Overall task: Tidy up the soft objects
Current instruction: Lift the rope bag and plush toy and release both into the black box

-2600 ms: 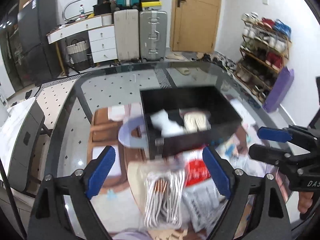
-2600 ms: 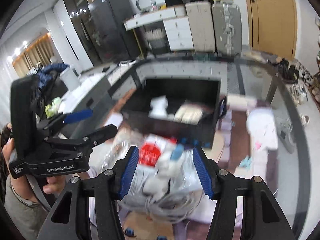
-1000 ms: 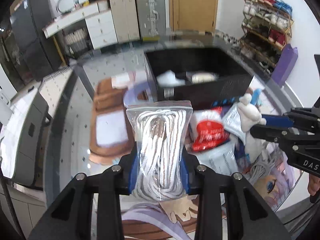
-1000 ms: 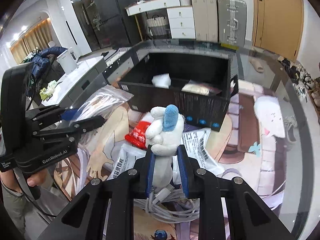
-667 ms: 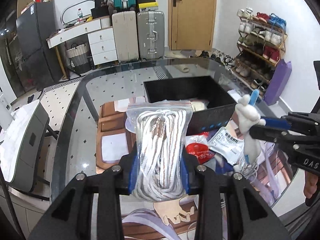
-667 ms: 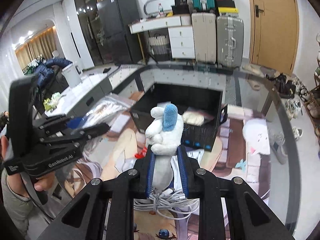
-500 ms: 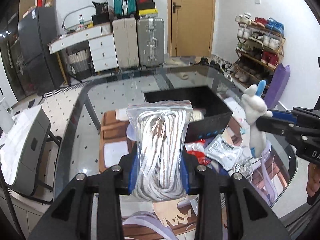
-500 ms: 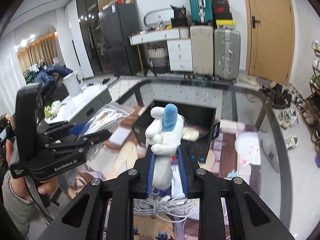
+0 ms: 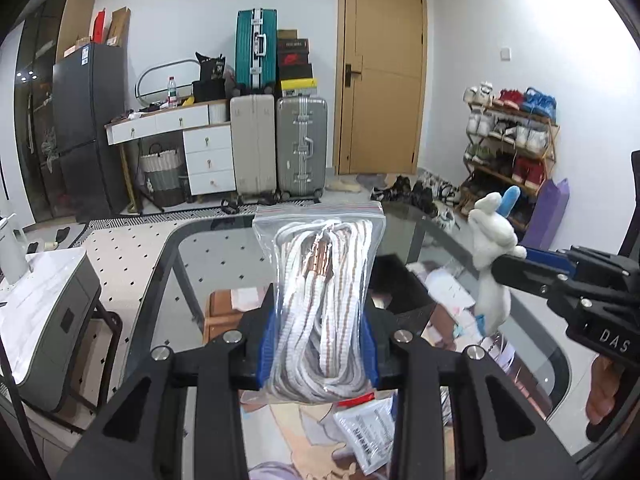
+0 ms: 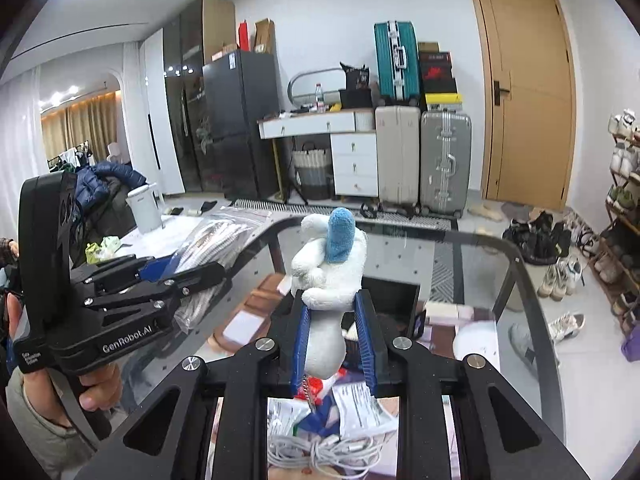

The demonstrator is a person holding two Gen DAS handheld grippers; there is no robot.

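My left gripper [image 9: 318, 344] is shut on a clear zip bag of white rope [image 9: 320, 300] and holds it high above the glass table [image 9: 168, 280]. My right gripper [image 10: 334, 340] is shut on a white plush toy with a blue ear [image 10: 330, 276], also lifted; it shows at the right of the left wrist view [image 9: 492, 248]. The black storage box [image 10: 394, 292] lies below, mostly hidden behind the held things. The bag and left gripper also show in the right wrist view [image 10: 208, 248].
Printed packets [image 9: 368, 432] and a coil of white cable [image 10: 320, 452] lie on the table under the grippers. Beyond the table stand suitcases [image 9: 300, 148], a white drawer unit [image 9: 208, 156], a shoe rack [image 9: 508, 152] and a door [image 9: 380, 100].
Both grippers closed on their objects, the left on the rope bag and the right on the plush toy, then lifted them well up from the table. The box now sits lower in both views.
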